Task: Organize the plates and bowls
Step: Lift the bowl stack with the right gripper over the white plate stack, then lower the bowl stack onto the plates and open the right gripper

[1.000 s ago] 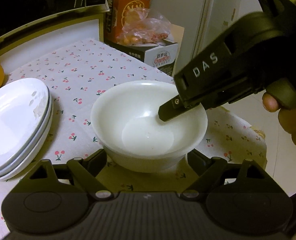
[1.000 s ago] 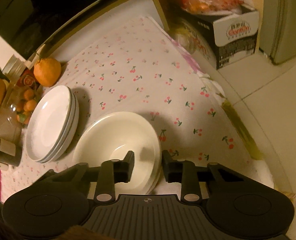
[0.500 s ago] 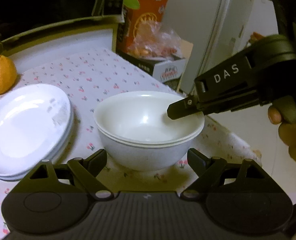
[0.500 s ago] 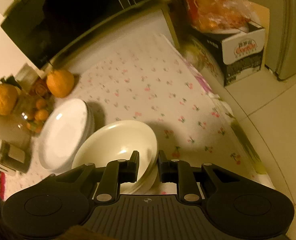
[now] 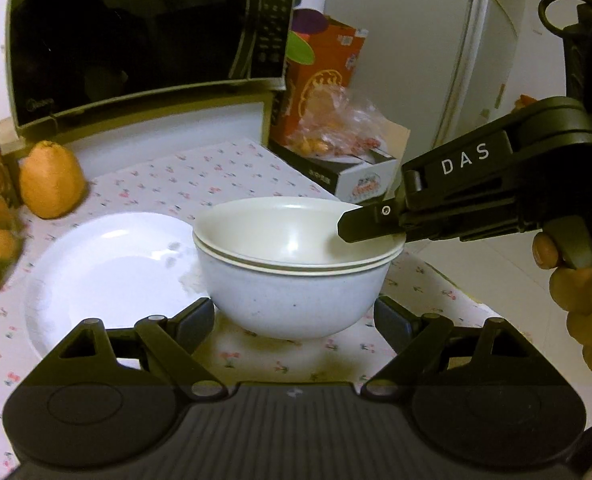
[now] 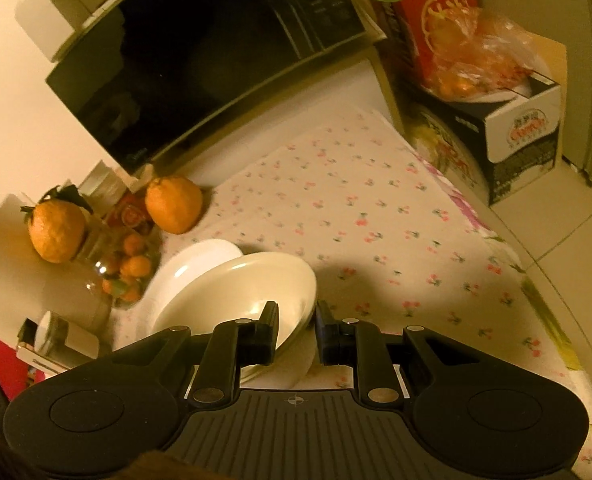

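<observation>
the right tool [image 6: 296, 334] has just been closing, and its fingers now pinch the near rim of the nested pair of cream, round, glazed bowls [image 5: 296, 256], one finger inside and one outside. from the left wrist view its black finger lies over the right side of the rim. the bowls look tilted and seem lifted off the white cherry-print cloth on the desk [image 6: 376, 216], though contact under the base is hard to judge. the left tool [image 5: 293, 316] stands wide apart, its tips either side of the lower bowl's base, gripping nothing.

the stack of white, shallow, round plates [image 5: 107, 272] sits just left of the bowls, its edge passing behind them.

the main risk, as i judge it, is the one-sided rim grip. the pinch seems to catch both rims, but if it holds only the inner bowl, the outer could slip free and drop. a smooth glaze and a heavy pair hanging from one edge could also let the bowls pivot or slide out. swinging left too low could knock the bowls into the plate stack, and beyond it stand the large orange citrus fruit [image 5: 49, 180] and the clear glass jar of small oranges [image 6: 123, 268].
</observation>
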`<state>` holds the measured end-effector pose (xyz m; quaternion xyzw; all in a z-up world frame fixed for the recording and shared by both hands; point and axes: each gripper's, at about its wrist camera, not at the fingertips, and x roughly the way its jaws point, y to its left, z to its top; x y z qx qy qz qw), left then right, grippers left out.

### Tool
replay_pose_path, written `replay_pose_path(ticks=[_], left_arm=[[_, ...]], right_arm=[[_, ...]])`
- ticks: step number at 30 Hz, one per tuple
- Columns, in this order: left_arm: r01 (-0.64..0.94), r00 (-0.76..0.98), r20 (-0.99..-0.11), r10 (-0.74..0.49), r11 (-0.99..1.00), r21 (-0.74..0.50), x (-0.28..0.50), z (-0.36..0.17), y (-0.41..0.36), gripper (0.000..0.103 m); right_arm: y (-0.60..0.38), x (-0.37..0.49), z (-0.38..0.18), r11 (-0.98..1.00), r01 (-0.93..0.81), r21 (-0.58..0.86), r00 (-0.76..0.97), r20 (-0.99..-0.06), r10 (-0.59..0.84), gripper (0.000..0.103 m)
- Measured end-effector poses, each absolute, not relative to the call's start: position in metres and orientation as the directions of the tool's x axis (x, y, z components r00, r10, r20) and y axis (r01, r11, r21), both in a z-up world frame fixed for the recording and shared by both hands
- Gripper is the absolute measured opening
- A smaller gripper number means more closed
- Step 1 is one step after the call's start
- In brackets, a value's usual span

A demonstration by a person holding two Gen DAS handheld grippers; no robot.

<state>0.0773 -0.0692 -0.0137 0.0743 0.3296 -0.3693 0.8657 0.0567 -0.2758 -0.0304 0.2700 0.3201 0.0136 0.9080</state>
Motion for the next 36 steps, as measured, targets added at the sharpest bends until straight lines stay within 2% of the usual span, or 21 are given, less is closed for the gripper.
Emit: replay_pose_path(ticks=[9,17,23,36], left_arm=[[0.664,0.568,-0.606,-0.556,0.745,-0.061,0.087,-0.001,-0.043,0.082],[0.638,0.594,-0.624,-0.508,0.77,-0.02,0.102,-0.009,-0.029,0.073],[0.616,0.603,-0.622,-0.499,0.787,-0.034,0.114,-0.013,-0.023,0.074],[0.592,0.589,-0.653,-0.477,0.804,-0.053,0.126,-0.02,-0.015,0.068]], right_arm=[[-0.251,0.074,-0.023,0.834,0.1,0.543,0.833,-0.504,0.229,0.019],[-0.23,0.095,-0.026,0.833,0.059,0.55,0.859,-0.454,0.238,0.019],[-0.217,0.11,-0.032,0.829,0.017,0.56,0.873,-0.413,0.261,0.017],[-0.212,0.123,-0.043,0.837,0.038,0.546,0.837,-0.475,0.272,0.017]])
